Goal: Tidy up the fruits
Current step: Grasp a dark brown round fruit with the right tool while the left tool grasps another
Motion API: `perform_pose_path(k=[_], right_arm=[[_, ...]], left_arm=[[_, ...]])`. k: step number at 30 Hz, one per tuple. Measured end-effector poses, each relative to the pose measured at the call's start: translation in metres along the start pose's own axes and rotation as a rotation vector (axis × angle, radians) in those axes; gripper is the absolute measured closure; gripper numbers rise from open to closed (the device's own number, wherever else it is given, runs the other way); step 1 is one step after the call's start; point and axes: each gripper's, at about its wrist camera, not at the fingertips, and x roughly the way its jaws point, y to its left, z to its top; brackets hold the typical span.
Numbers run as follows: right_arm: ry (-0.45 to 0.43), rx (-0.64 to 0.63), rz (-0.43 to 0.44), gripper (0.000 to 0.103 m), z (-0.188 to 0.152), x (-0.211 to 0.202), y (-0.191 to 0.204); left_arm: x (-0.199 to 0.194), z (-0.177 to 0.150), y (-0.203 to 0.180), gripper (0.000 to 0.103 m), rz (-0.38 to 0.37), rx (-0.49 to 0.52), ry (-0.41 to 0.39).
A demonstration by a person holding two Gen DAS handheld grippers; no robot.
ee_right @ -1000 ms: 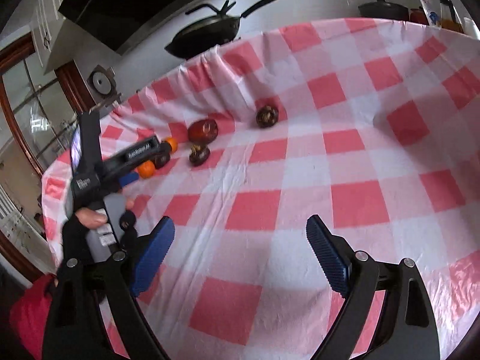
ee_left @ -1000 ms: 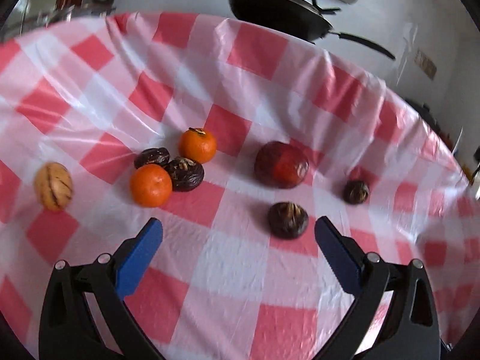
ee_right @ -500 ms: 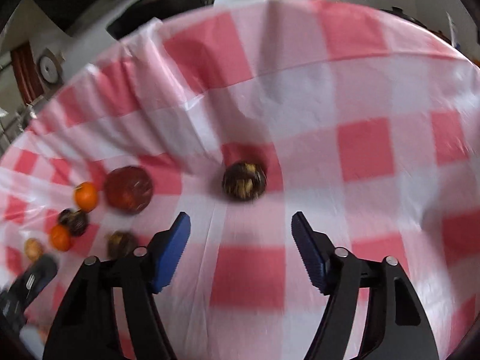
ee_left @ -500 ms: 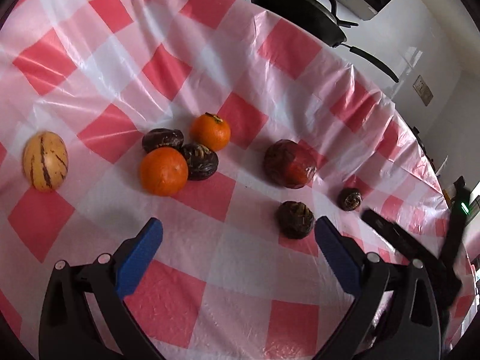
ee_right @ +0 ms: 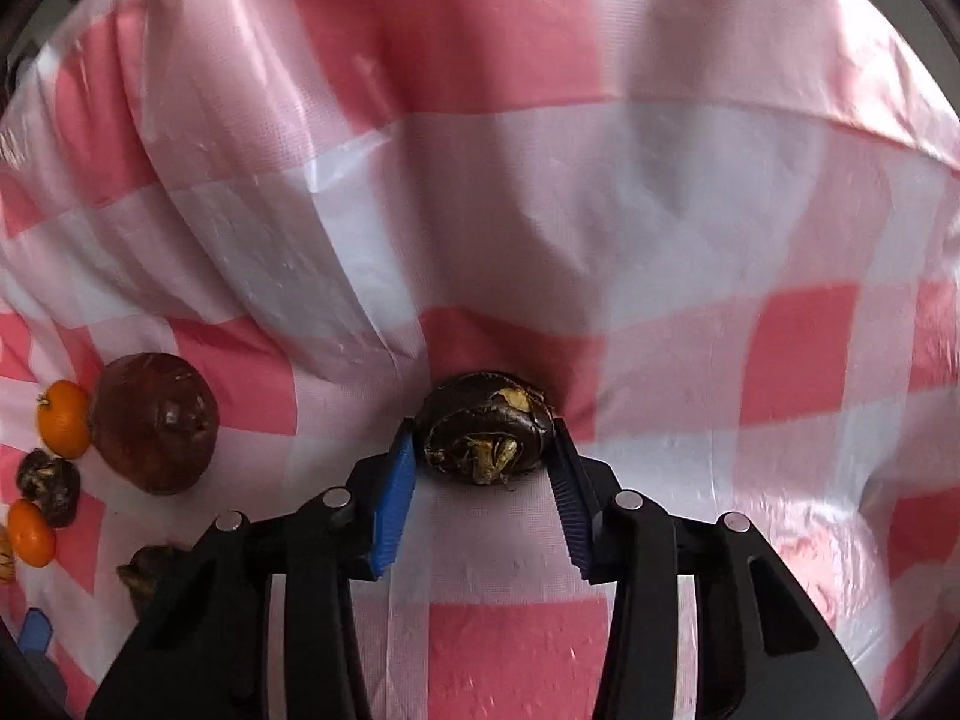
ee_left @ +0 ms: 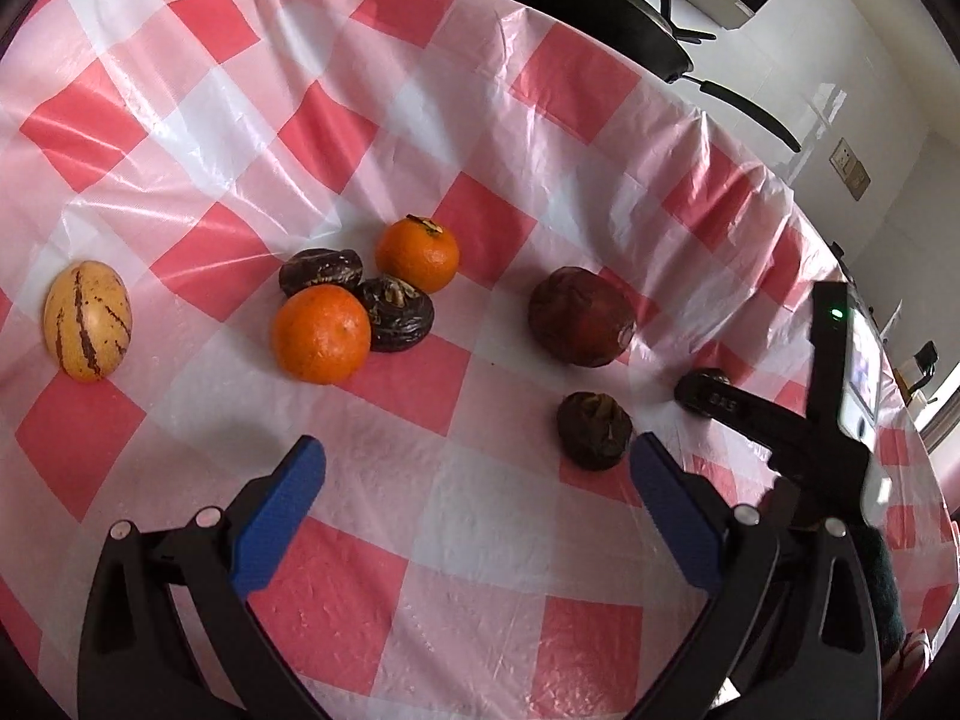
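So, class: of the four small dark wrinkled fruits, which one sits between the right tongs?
The lone dark fruit off by itself, between the right tongs. Two others touch the oranges; the fourth lies before the left tongs.

Dark wrinkled fruit (ee_right: 485, 437): round, brown-black with yellowish patches, resting on the cloth between the blue pads, both touching its sides.
Oranges: two, larger (ee_left: 321, 334) in front, smaller (ee_left: 417, 252) behind, touching the dark fruits.
Dark fruits in cluster: two (ee_left: 321, 268) (ee_left: 397, 312), shrivelled, between the oranges.
Large red-brown fruit (ee_left: 580, 316): round, apart, right of cluster.
Small dark fruit (ee_left: 594, 430): alone, nearer the camera.
Striped yellow fruit (ee_left: 87, 319): oval, purple streaks, far left.
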Motion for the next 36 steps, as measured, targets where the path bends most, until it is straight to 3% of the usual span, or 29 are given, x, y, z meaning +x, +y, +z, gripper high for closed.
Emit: perform_pose_path(k=[9, 12, 17, 22, 25, 27, 31, 32, 36], right_arm=[[-0.125, 0.199, 0.221, 0.060, -0.076, -0.073, -0.061], [-0.149, 0.315, 0.273, 0.060, -0.081, -0.071, -0.084], [-0.163, 0.381, 0.300, 0.060, -0.084, -0.071, -0.091], [-0.154, 0.378, 0.309, 0.060, -0.081, -0.070, -0.086], [-0.150, 0.385, 0.313, 0.060, -0.081, -0.068, -0.086], [-0.147, 0.390, 0.315, 0.060, -0.082, -0.068, -0.088], [-0.143, 0.381, 0.311, 0.060, -0.081, -0.067, -0.086], [-0.144, 0.377, 0.310, 0.060, -0.081, -0.067, -0.086], [-0.147, 0.366, 0.309, 0.060, -0.082, -0.068, -0.084]], left_arm=[[0.000, -0.003, -0.011, 0.002, -0.018, 0.062, 0.011], [0.001, -0.006, -0.020, 0.002, -0.022, 0.113, 0.030], [0.012, -0.008, -0.038, 0.002, -0.043, 0.150, 0.084], [0.039, 0.001, -0.070, 0.005, 0.046, 0.242, 0.094], [0.063, 0.007, -0.086, 0.020, 0.123, 0.310, 0.124], [0.076, 0.008, -0.090, 0.036, 0.127, 0.322, 0.169], [0.082, 0.005, -0.101, 0.042, 0.163, 0.379, 0.172], [0.081, 0.004, -0.102, 0.056, 0.177, 0.390, 0.168], [0.070, -0.002, -0.100, 0.060, 0.140, 0.402, 0.159]])
